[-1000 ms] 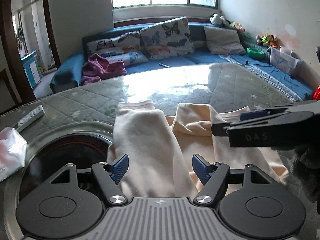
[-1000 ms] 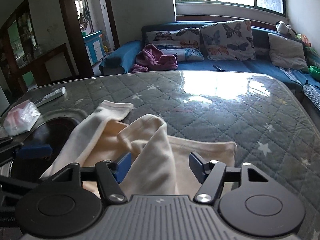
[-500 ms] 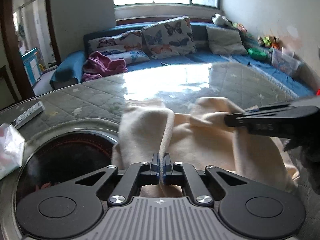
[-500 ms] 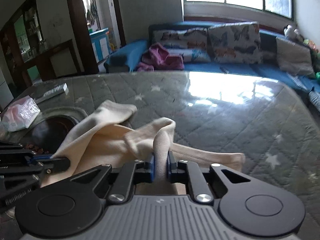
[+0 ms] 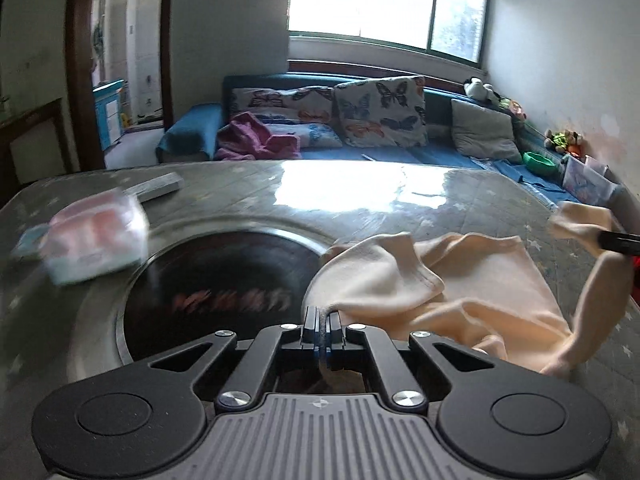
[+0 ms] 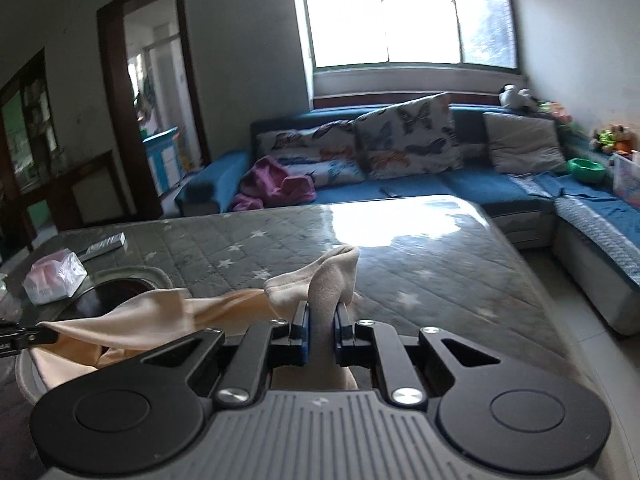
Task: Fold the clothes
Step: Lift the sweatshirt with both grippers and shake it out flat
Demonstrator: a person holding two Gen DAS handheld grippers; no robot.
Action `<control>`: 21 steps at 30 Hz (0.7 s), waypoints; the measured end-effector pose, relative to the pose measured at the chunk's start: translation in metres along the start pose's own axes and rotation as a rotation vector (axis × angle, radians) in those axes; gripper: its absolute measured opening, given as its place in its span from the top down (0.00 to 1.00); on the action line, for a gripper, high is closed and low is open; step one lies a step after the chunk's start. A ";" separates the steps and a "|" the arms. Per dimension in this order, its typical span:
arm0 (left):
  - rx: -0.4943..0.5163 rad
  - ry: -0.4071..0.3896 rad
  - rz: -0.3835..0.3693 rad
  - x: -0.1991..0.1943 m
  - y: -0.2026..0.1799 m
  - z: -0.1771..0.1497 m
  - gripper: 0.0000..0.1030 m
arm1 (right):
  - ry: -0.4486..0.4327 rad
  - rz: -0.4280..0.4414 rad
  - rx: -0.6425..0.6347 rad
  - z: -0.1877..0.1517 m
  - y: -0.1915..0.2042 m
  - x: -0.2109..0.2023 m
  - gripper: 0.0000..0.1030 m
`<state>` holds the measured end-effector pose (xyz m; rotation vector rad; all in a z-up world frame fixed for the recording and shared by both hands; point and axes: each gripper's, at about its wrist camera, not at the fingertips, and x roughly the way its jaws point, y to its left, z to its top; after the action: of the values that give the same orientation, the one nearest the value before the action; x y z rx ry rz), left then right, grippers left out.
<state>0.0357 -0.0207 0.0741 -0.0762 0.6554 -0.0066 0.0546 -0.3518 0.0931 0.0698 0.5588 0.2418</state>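
Observation:
A cream garment [image 5: 460, 300] lies partly on the quilted grey table [image 5: 360, 184], its sleeves pulled apart. My left gripper [image 5: 322, 320] is shut on one cream sleeve near the round dark inset. My right gripper [image 6: 320, 316] is shut on the other sleeve [image 6: 328, 276], which stands up between its pads, lifted above the table [image 6: 420, 264]. The right gripper's tip shows at the right edge of the left wrist view [image 5: 618, 240]; the left gripper's tip shows at the left edge of the right wrist view [image 6: 20, 338]. The cloth [image 6: 152, 316] stretches between them.
A round dark inset [image 5: 216, 284] with a metal rim sits in the table on the left. A tissue pack [image 5: 92, 236] and a remote [image 5: 158, 186] lie beyond it. A blue sofa [image 6: 440, 180] with butterfly cushions and a purple cloth [image 6: 276, 184] stands behind the table.
Both grippers closed on the sleeves, then moved apart and rose, spreading the garment. The left went left over the inset, the right went right.

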 end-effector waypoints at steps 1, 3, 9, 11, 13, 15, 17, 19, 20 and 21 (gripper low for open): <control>-0.010 0.000 0.001 -0.007 0.005 -0.005 0.97 | -0.007 -0.008 0.011 -0.004 -0.005 -0.010 0.90; -0.028 0.004 0.004 -0.019 0.013 -0.015 0.97 | -0.015 -0.036 0.023 -0.015 -0.014 -0.027 0.90; -0.033 0.063 0.006 -0.032 0.023 -0.039 0.97 | 0.017 -0.105 0.112 -0.052 -0.044 -0.058 0.90; -0.034 0.083 0.006 -0.036 0.026 -0.047 0.97 | 0.040 -0.121 0.143 -0.065 -0.054 -0.063 0.89; -0.035 0.102 0.007 -0.040 0.030 -0.056 0.97 | 0.065 -0.147 0.168 -0.076 -0.063 -0.064 0.83; -0.031 0.115 0.007 -0.043 0.032 -0.060 0.93 | 0.084 -0.183 0.186 -0.086 -0.072 -0.068 0.80; -0.020 0.111 -0.005 -0.048 0.032 -0.062 0.93 | 0.096 -0.208 0.201 -0.093 -0.079 -0.073 0.68; 0.010 0.089 -0.016 -0.055 0.028 -0.061 0.90 | 0.091 -0.245 0.208 -0.097 -0.084 -0.077 0.60; 0.028 0.076 -0.028 -0.057 0.024 -0.061 0.88 | 0.084 -0.257 0.210 -0.098 -0.088 -0.080 0.60; 0.048 0.062 -0.050 -0.060 0.019 -0.061 0.87 | 0.079 -0.268 0.212 -0.099 -0.092 -0.082 0.60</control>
<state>-0.0497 -0.0042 0.0615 -0.0465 0.7153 -0.0729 -0.0468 -0.4609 0.0398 0.1899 0.6636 -0.0768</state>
